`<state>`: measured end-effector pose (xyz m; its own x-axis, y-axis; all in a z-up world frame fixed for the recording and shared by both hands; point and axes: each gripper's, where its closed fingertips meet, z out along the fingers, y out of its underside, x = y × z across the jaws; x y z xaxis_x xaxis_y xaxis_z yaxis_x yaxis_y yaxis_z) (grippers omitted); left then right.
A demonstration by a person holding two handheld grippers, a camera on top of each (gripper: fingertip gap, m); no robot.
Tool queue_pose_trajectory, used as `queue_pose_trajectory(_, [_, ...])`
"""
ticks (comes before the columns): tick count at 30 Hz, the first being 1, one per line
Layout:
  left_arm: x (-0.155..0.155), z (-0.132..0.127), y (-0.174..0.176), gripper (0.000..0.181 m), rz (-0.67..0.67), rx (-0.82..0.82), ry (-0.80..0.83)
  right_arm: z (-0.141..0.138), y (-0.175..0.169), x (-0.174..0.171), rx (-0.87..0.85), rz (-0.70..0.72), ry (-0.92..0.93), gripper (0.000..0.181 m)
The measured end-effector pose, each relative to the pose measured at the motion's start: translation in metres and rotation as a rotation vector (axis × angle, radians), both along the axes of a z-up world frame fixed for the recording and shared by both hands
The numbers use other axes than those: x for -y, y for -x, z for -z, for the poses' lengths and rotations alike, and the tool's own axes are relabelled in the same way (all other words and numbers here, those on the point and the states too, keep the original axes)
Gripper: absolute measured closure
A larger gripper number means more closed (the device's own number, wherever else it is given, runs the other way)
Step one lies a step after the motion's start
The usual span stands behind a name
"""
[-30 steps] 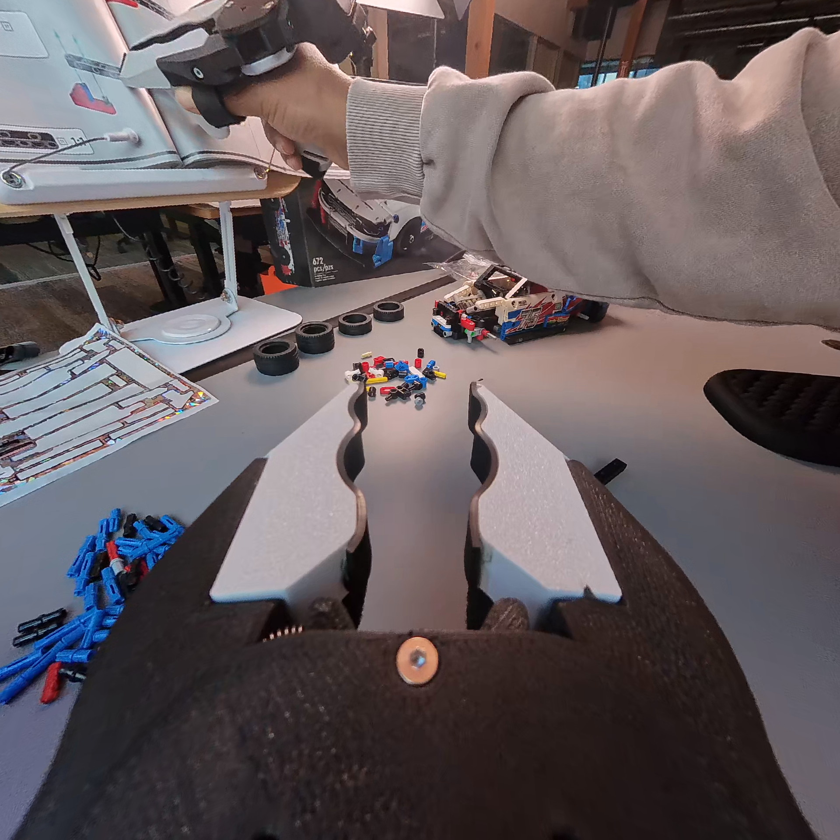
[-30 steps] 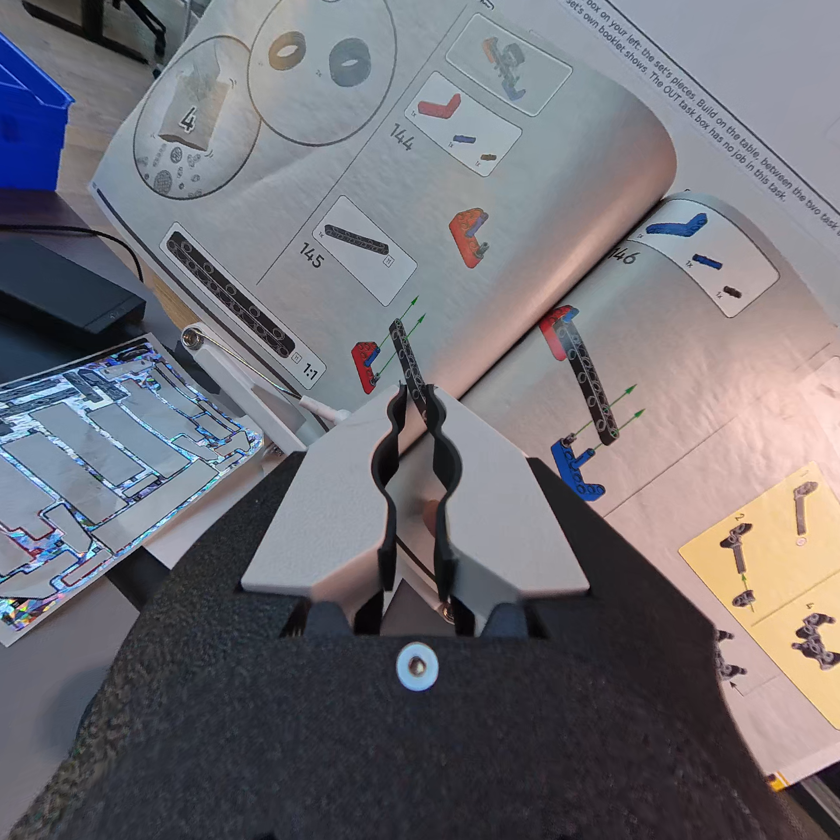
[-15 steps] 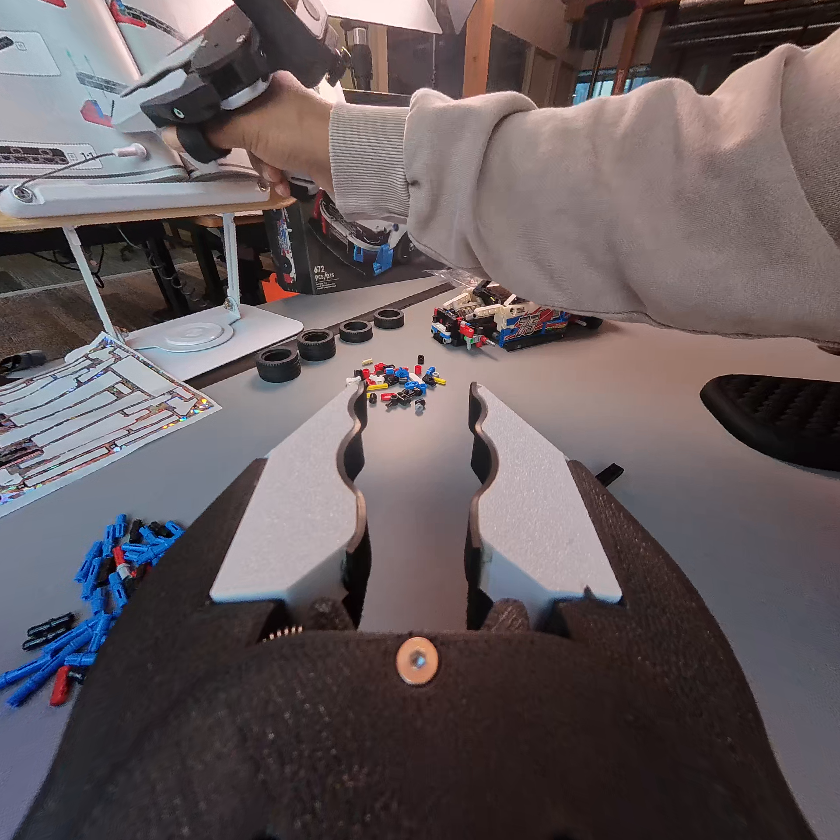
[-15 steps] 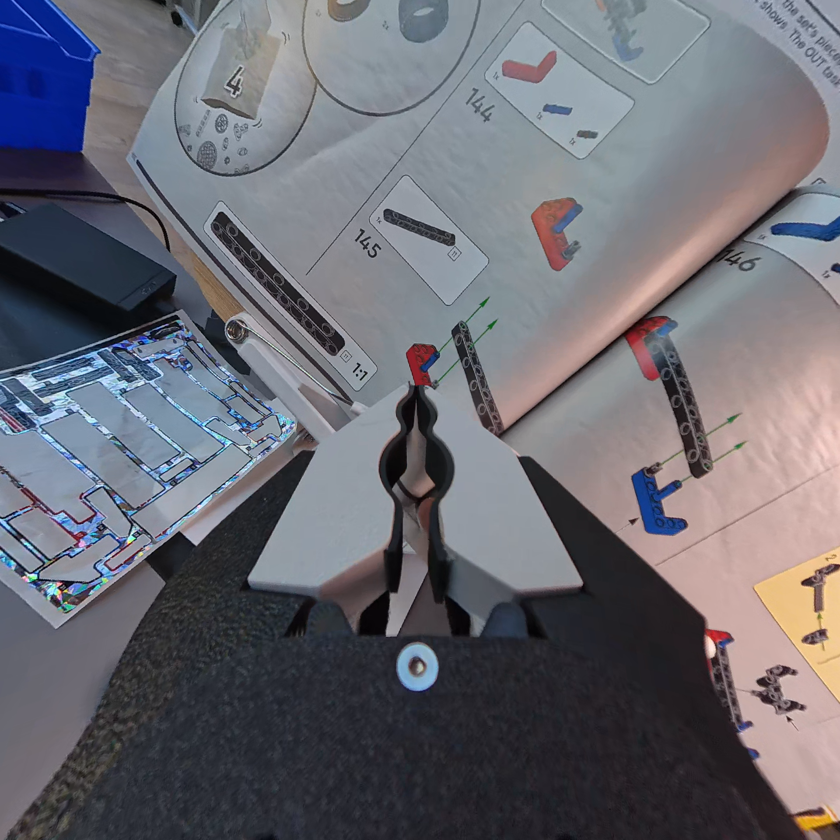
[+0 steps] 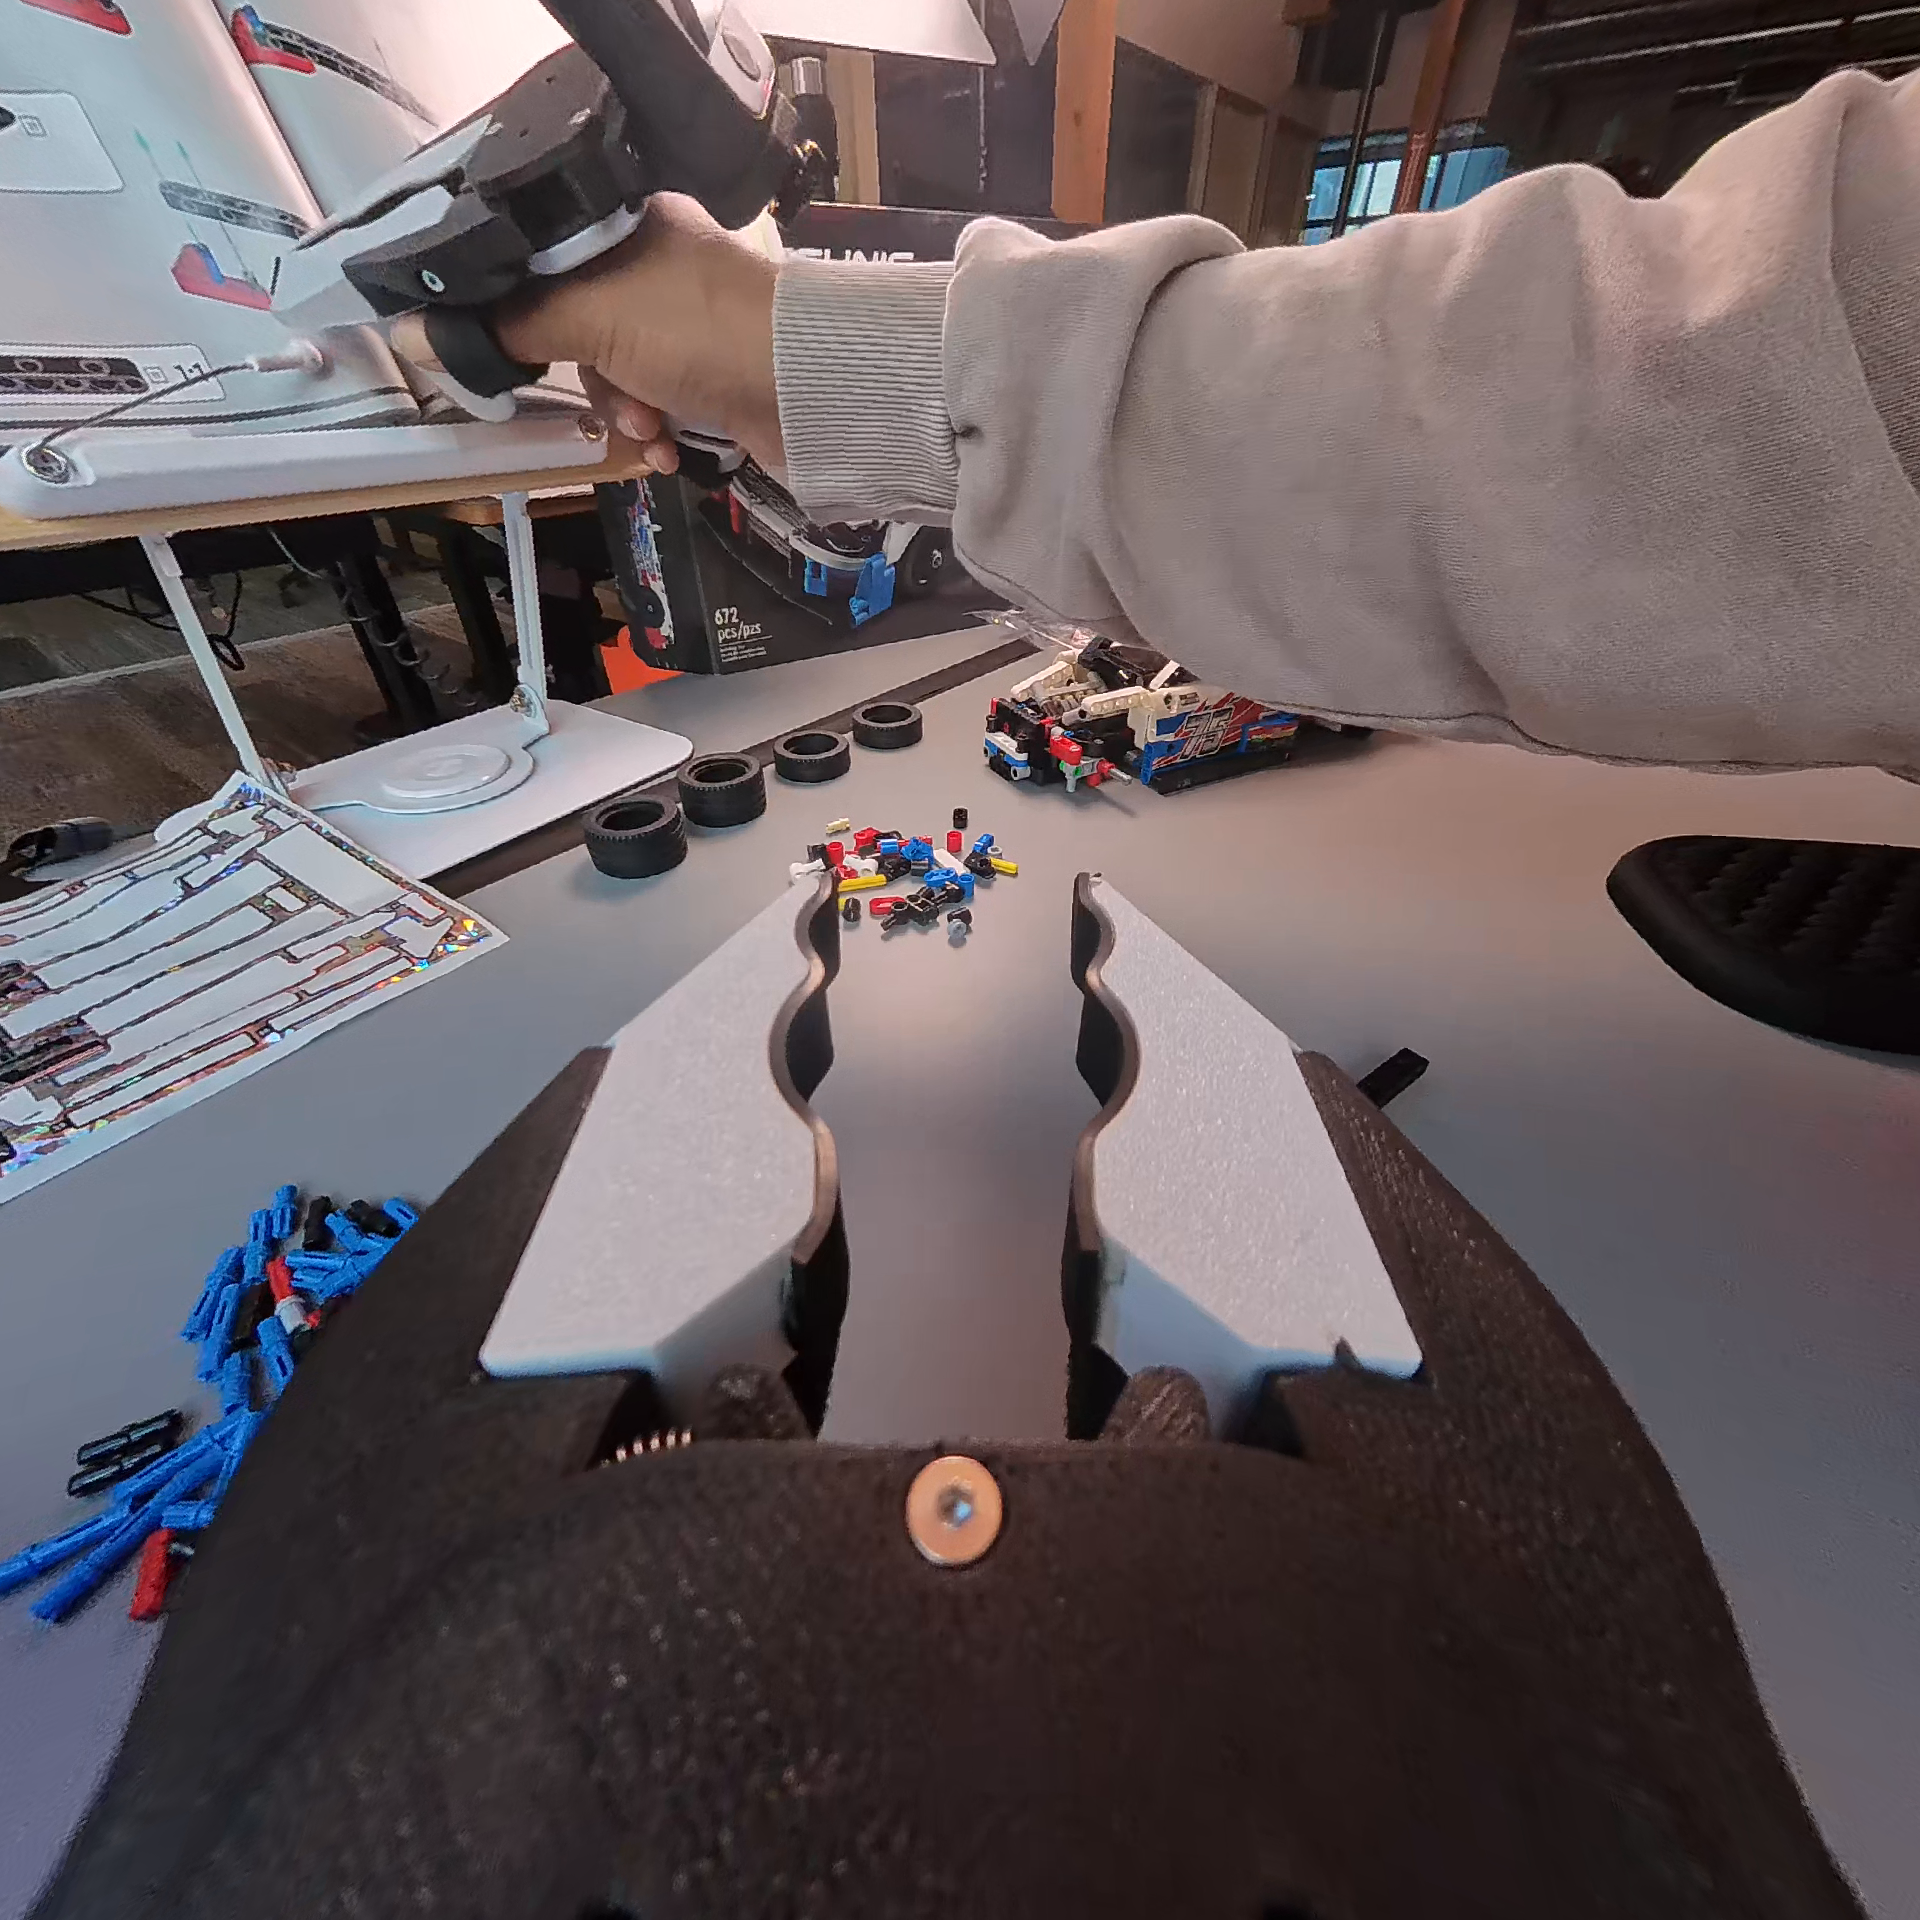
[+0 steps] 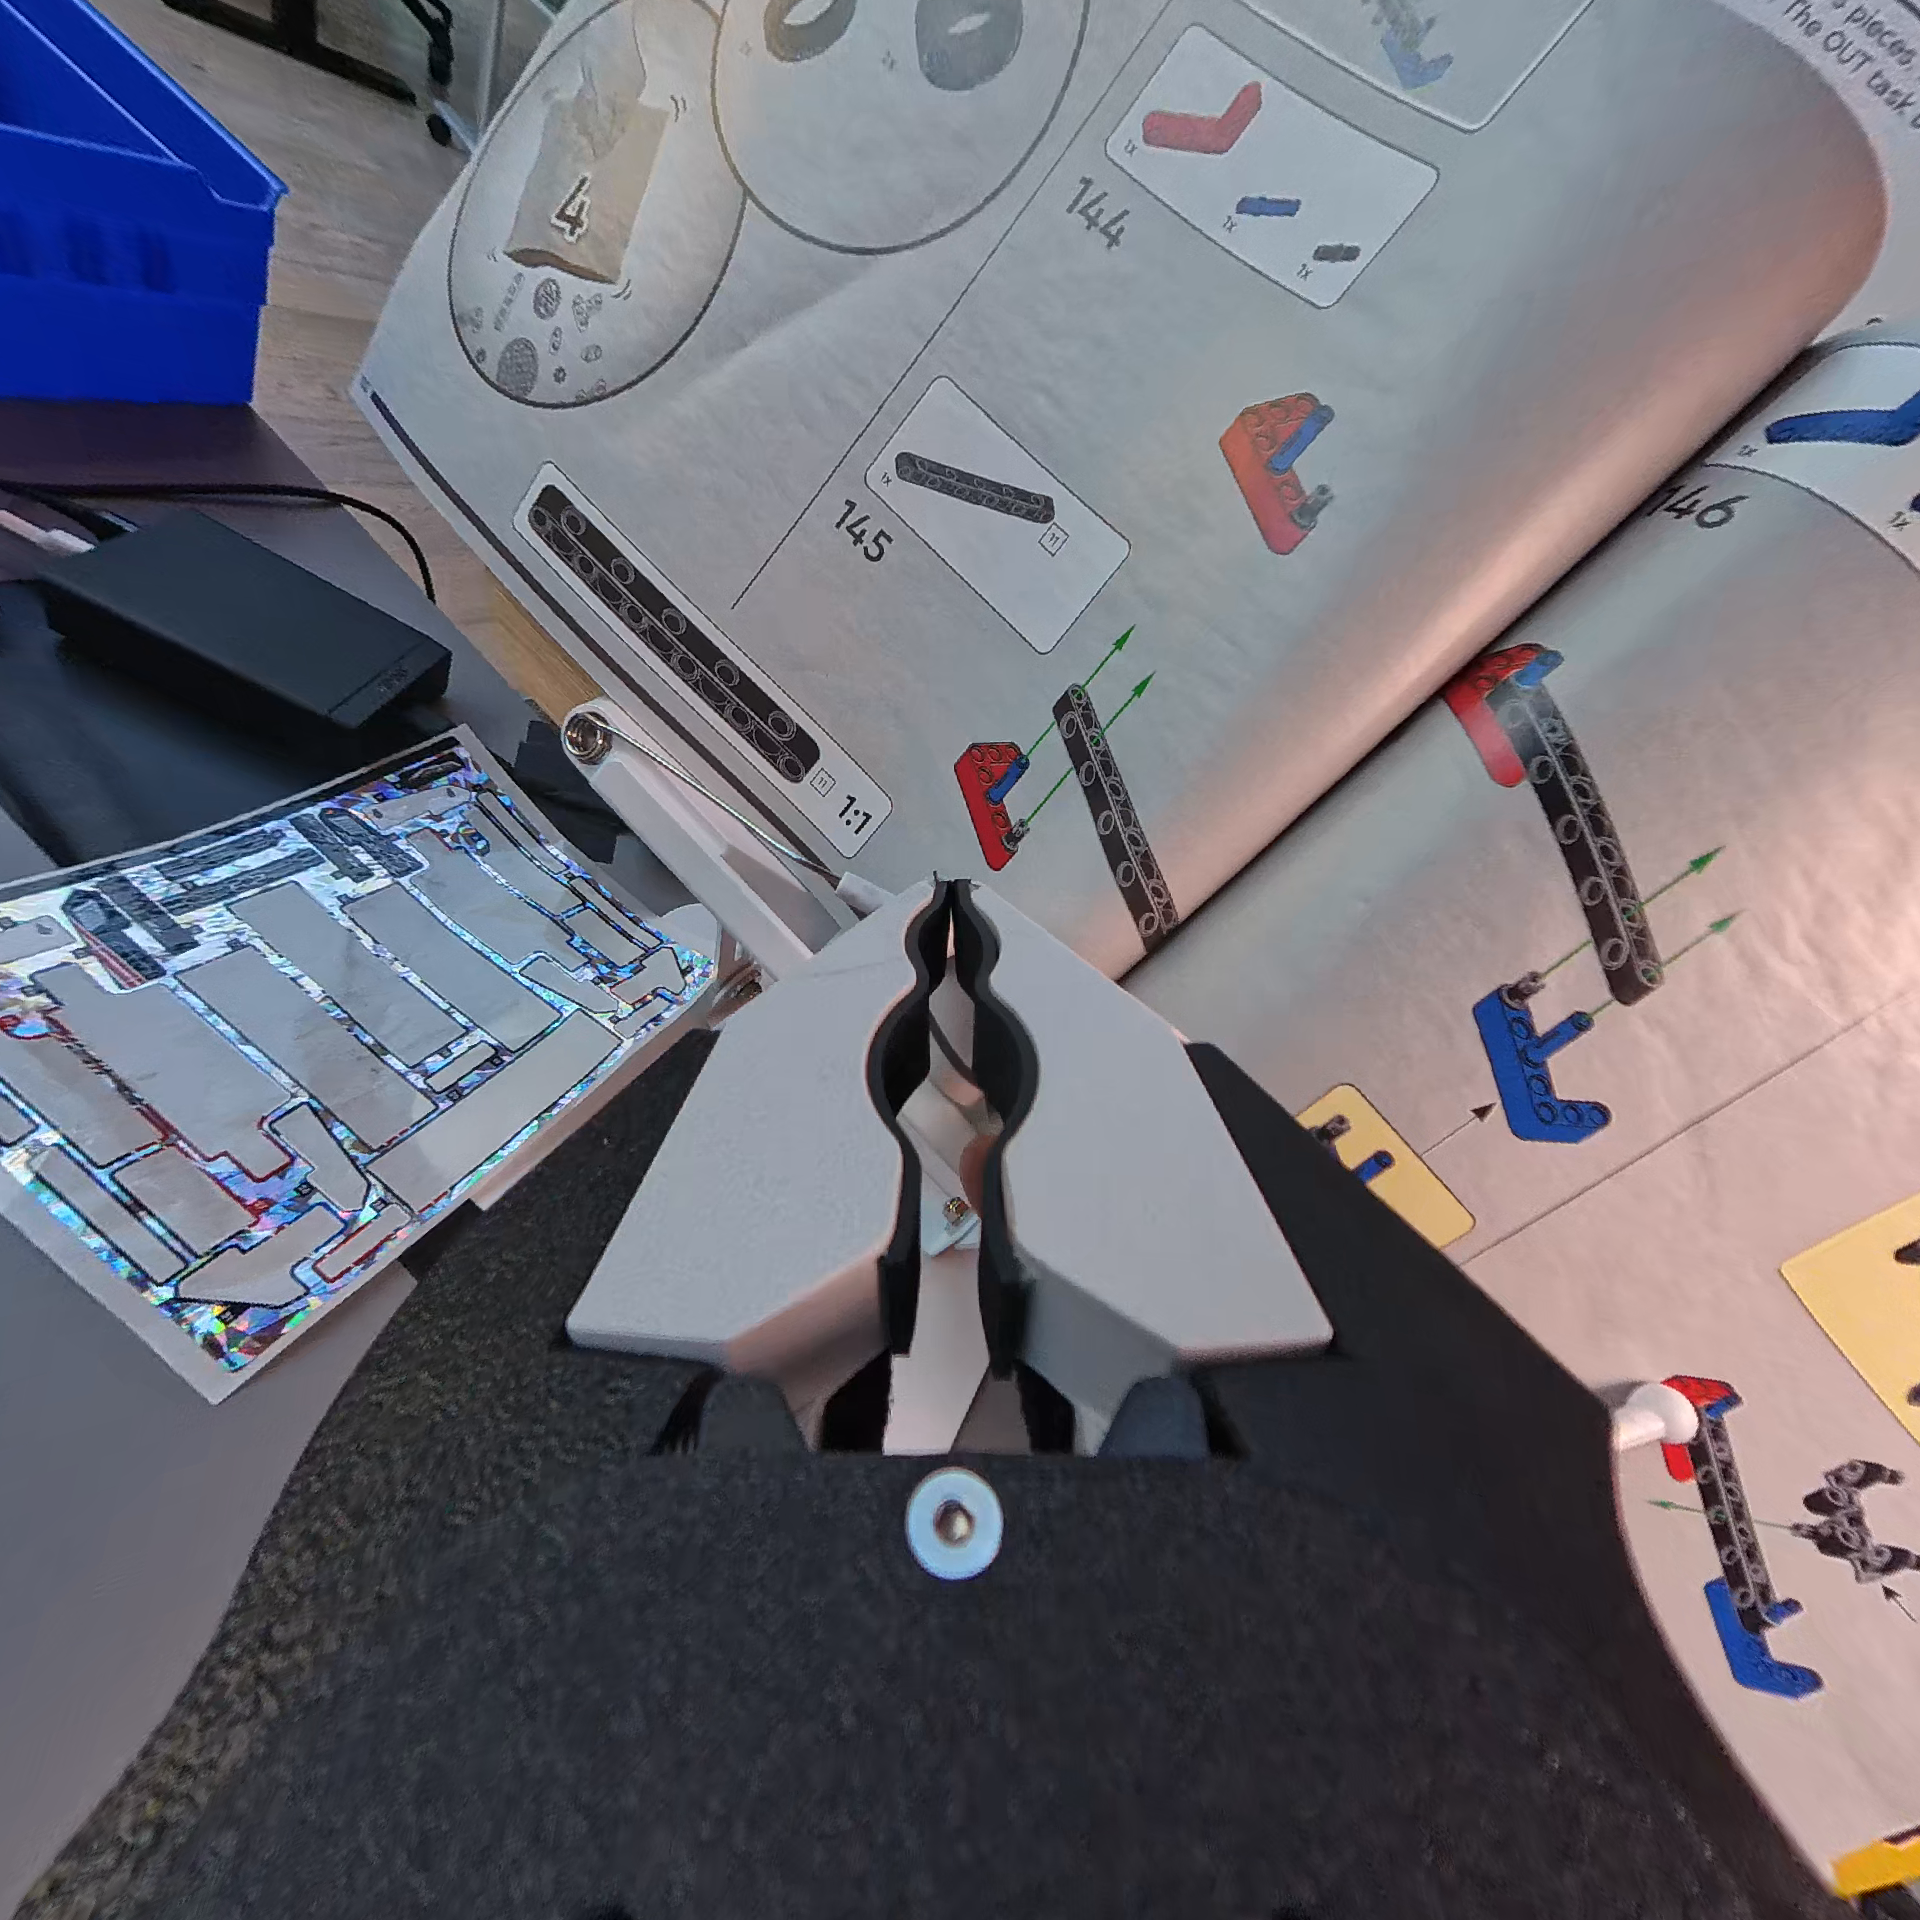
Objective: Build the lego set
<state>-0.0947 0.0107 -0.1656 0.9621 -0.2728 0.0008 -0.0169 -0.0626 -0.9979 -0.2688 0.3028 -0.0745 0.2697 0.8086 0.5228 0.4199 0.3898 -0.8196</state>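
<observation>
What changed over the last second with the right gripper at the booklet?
The right gripper closed: its tips had a small gap, now they meet at the booklet's lower edge. Whether it pinches a page can't be told. It also shifted toward the left page. The left gripper stayed open and empty over the table; the parts there didn't move.

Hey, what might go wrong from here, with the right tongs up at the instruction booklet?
1. The right tongs, shut at the lower edge of the open booklet, might crease or tear a page, or pull it off its white stand.
2. The sleeve reaches across above the part-built car and small loose pieces; lowering the arm carelessly might knock them.
</observation>
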Motion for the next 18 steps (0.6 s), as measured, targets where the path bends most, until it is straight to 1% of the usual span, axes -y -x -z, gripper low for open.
queue_pose_trajectory(2, [0.0,0.0,0.0,0.137,0.001,-0.004,0.001,-0.002,-0.006,0.01,-0.019,-0.024,0.027,0.181])
queue_pose_trajectory(4, [0.0,-0.001,-0.001,0.137,0.003,-0.005,0.0,-0.004,-0.015,0.028,-0.046,-0.067,0.054,0.181])
queue_pose_trajectory(8, [0.001,-0.002,-0.003,0.137,0.011,-0.013,-0.003,0.012,-0.043,0.081,-0.045,-0.196,0.116,0.181])
queue_pose_trajectory(11, [0.001,-0.002,-0.005,0.138,0.011,-0.021,-0.003,0.035,-0.073,0.128,-0.009,-0.304,0.169,0.18])
queue_pose_trajectory(14, [0.001,-0.001,-0.005,0.138,0.009,-0.027,-0.003,0.067,-0.111,0.173,0.067,-0.411,0.221,0.176])
queue_pose_trajectory(16, [0.001,0.0,-0.005,0.138,0.008,-0.033,0.0,0.089,-0.14,0.205,0.136,-0.494,0.273,0.173])
queue_pose_trajectory(18, [0.0,0.001,-0.004,0.137,0.003,-0.04,0.004,0.113,-0.173,0.236,0.24,-0.577,0.341,0.164])
